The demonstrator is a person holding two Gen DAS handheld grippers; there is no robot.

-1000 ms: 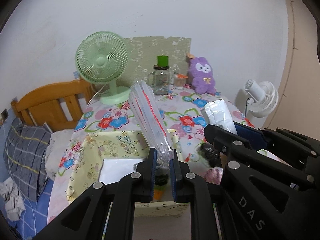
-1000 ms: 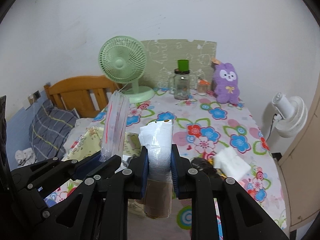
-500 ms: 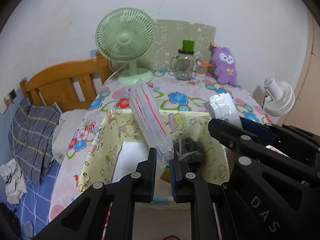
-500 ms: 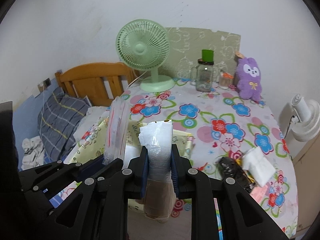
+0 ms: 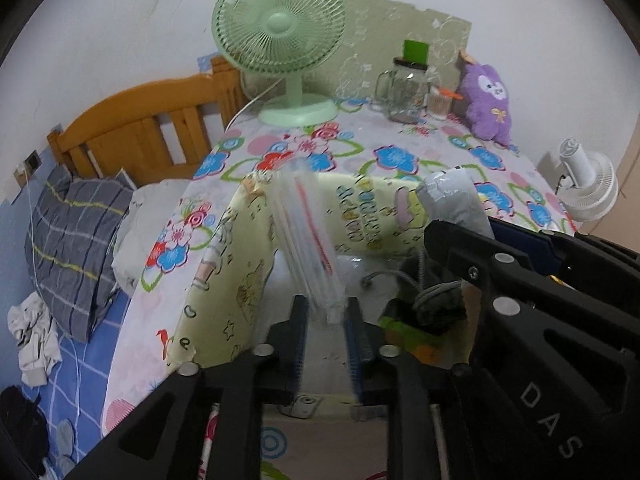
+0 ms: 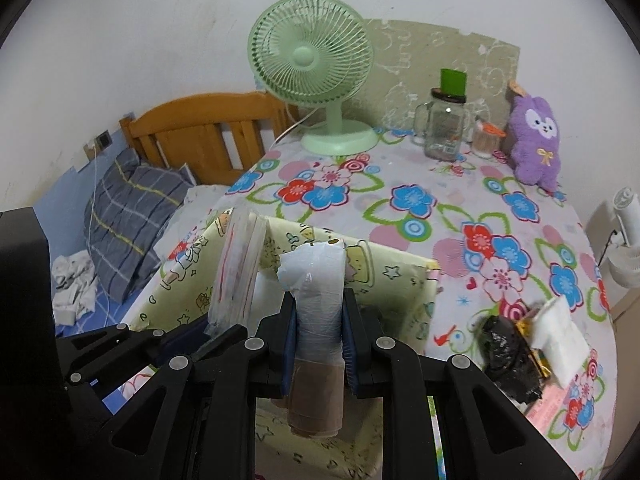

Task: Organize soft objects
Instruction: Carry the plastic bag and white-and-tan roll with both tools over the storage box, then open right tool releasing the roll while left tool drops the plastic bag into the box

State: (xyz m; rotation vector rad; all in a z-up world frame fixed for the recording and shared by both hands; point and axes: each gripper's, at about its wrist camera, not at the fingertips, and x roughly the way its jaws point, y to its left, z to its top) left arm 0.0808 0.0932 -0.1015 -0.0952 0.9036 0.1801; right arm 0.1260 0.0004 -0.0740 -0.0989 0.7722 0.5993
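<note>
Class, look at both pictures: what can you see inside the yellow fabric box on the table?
Inside the yellow box lie something white, a grey cord, dark bundled items and something green. The grippers and the things they carry cover the rest of its floor.

Black claw [image 5: 326, 332], blue pads, silver screws

"DAS" stands on the right hand-held gripper [image 5: 460, 240] body.

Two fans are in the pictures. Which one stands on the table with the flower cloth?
The green fan stands on the table, at its far edge near the glass jar. The white fan is off the table, beyond its right edge.
</note>
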